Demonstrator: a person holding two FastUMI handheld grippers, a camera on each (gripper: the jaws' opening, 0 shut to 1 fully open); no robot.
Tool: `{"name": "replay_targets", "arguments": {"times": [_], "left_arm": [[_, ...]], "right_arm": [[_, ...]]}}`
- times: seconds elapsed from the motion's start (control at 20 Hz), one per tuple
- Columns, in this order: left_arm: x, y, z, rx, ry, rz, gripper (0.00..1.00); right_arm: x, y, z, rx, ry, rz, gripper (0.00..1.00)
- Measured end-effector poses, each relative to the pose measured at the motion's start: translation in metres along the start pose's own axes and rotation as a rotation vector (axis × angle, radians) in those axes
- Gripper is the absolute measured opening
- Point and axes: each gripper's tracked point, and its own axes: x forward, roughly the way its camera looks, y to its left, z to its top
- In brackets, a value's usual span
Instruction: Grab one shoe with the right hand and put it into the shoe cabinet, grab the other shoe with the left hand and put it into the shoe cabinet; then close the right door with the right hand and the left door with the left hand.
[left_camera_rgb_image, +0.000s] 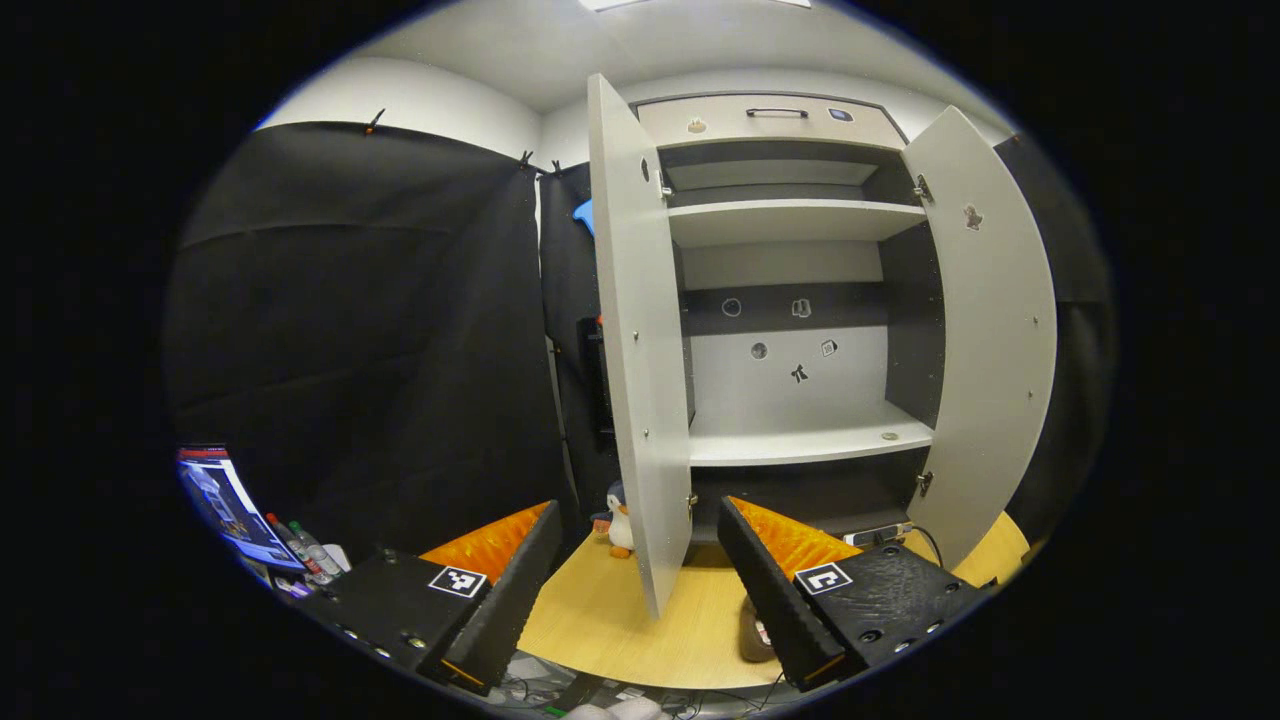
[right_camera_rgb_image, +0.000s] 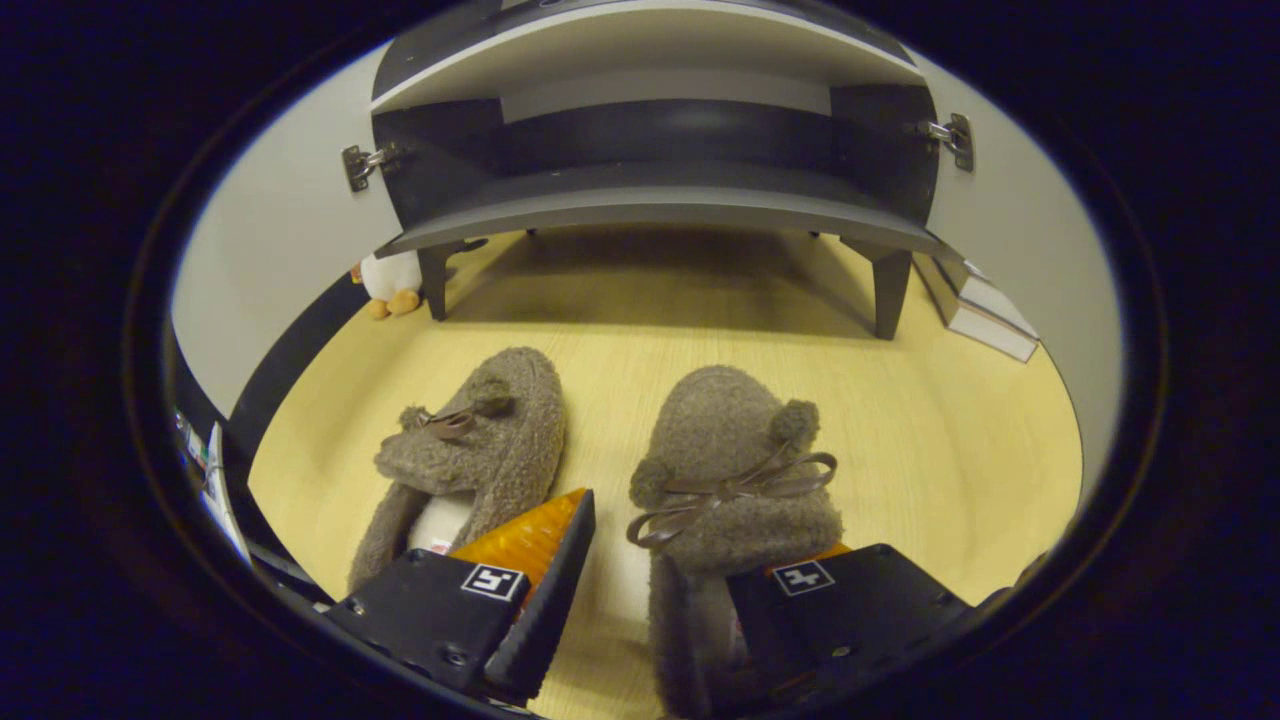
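Grey-and-white cabinet (left_camera_rgb_image: 790, 300) stands on short legs, both flat doors swung open, shelves bare apart from small stickers we cannot make out. Pale wood floor (right_camera_rgb_image: 930, 420) carries two fuzzy brown shoes with thin bows, long axes running toward the cabinet, toes pointing at it. Right shoe (right_camera_rgb_image: 735, 470) lies between our right gripper (right_camera_rgb_image: 650, 570) fingers, jaws wide; its heel is hidden by one finger, contact unclear. Left shoe (right_camera_rgb_image: 470, 440) sits just beside. Left gripper (left_camera_rgb_image: 635, 590) hangs wide, holding nothing.
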Motion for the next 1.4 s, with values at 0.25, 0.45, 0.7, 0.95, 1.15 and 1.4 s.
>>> {"name": "replay_targets", "arguments": {"times": [0.25, 0.45, 0.7, 0.95, 1.15, 1.4], "left_arm": [[0.000, -0.010, -0.002, 0.009, -0.008, -0.037, 0.96], [-0.006, -0.009, 0.001, -0.001, -0.027, -0.055, 0.96], [-0.013, -0.011, -0.007, -0.025, -0.030, -0.087, 0.96], [-0.019, -0.004, -0.013, -0.036, -0.040, -0.083, 0.96], [-0.020, 0.000, -0.018, -0.059, -0.034, -0.070, 0.96], [-0.024, 0.007, -0.018, -0.064, -0.043, -0.029, 0.96]], "right_arm": [[-0.005, 0.000, 0.004, 0.029, 0.014, 0.026, 0.13], [-0.036, 0.007, 0.026, 0.044, -0.021, 0.040, 0.10], [-0.088, 0.016, 0.096, 0.061, -0.139, 0.066, 0.10], [-0.138, 0.023, 0.187, 0.013, -0.305, 0.064, 0.10], [-0.161, 0.030, 0.260, 0.003, -0.400, 0.067, 0.10], [-0.169, 0.028, 0.345, 0.002, -0.473, 0.048, 0.10]]}}
